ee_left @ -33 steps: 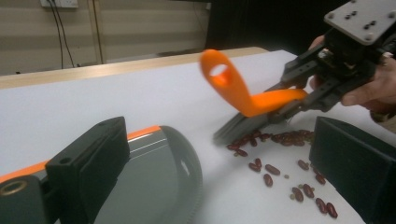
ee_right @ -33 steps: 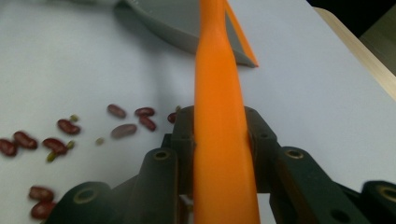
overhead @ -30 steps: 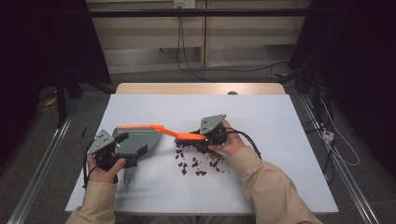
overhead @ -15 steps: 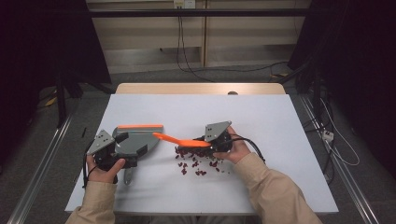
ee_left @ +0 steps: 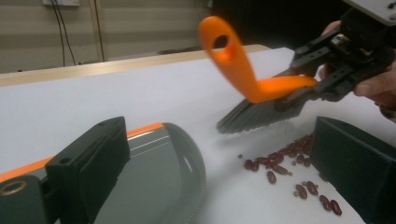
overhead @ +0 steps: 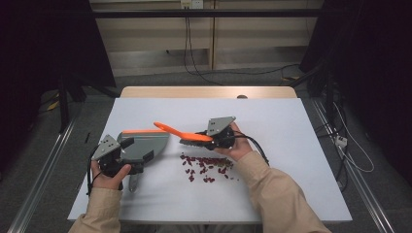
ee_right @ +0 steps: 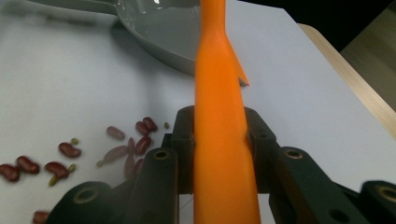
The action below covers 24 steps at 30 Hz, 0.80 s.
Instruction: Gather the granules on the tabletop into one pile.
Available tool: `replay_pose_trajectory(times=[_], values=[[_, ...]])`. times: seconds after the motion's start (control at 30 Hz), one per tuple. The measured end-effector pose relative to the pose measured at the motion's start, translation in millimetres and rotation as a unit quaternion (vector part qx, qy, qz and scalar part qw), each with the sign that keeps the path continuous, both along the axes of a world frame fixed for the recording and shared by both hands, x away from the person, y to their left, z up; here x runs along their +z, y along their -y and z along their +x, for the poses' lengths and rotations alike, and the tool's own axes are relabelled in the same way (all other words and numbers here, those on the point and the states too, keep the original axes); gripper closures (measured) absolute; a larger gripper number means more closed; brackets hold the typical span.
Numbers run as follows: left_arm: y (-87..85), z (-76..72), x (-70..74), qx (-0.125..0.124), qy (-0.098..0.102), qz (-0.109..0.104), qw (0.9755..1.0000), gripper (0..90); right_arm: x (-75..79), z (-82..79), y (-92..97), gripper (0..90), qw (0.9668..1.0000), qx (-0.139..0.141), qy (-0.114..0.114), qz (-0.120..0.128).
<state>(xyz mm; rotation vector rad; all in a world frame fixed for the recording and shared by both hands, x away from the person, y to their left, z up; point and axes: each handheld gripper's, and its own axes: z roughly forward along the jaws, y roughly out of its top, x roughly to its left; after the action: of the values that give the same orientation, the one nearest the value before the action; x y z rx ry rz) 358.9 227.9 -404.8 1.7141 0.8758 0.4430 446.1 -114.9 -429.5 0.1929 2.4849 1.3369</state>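
My right gripper (overhead: 198,138) is shut on the handle of an orange brush (overhead: 177,131) with dark bristles (ee_left: 254,115), held just above the white table with its handle tip pointing up and left. In the right gripper view both fingers clamp the orange handle (ee_right: 219,140). Dark red beans (overhead: 206,165) lie scattered below the brush. A grey dustpan (overhead: 143,144) with an orange rim rests flat at the left. My left gripper (overhead: 136,156) stands open at it; its jaws are wide apart, one over the dustpan (ee_left: 159,182), the other beside the beans (ee_left: 280,163).
The white tabletop (overhead: 291,145) has free room at the right and far side. A wooden strip (overhead: 209,92) runs along its far edge. Cables (overhead: 194,68) lie on the floor beyond, and metal rails (overhead: 43,170) flank the table.
The right gripper first lowered the brush from over the dustpan toward the beans, then brought it back up a little, handle tilted up. The left gripper and dustpan kept still.
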Motion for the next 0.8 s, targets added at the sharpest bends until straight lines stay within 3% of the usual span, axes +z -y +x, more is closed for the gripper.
replay_pose_trajectory(times=[0.13,0.27,0.4,0.5,0.8], values=[[-0.5,-0.2,-1.3,-0.003,-0.002,0.002,1.0,4.9,-8.2,7.1,-15.8,71.3,0.9999,0.003,-0.003,-0.011],[-1.0,-1.6,-3.2,-0.007,-0.006,0.007,0.9999,4.9,-11.5,2.3,-22.5,71.3,0.9997,0.017,-0.014,-0.012],[-1.4,-2.3,-5.6,-0.01,-0.011,0.013,0.9998,4.9,-9.2,-4.0,-19.9,71.3,0.9989,0.035,-0.029,-0.013],[-2.7,-2.8,-6.9,-0.011,-0.014,0.013,0.9998,5.0,-9.6,-11.5,-18.4,71.3,0.9984,0.048,-0.026,-0.017],[-7.7,-1.2,-11.2,-0.002,-0.022,0.018,0.9996,5.7,-9.3,-22.2,-7.5,71.3,0.9976,0.06,-0.034,-0.004]])
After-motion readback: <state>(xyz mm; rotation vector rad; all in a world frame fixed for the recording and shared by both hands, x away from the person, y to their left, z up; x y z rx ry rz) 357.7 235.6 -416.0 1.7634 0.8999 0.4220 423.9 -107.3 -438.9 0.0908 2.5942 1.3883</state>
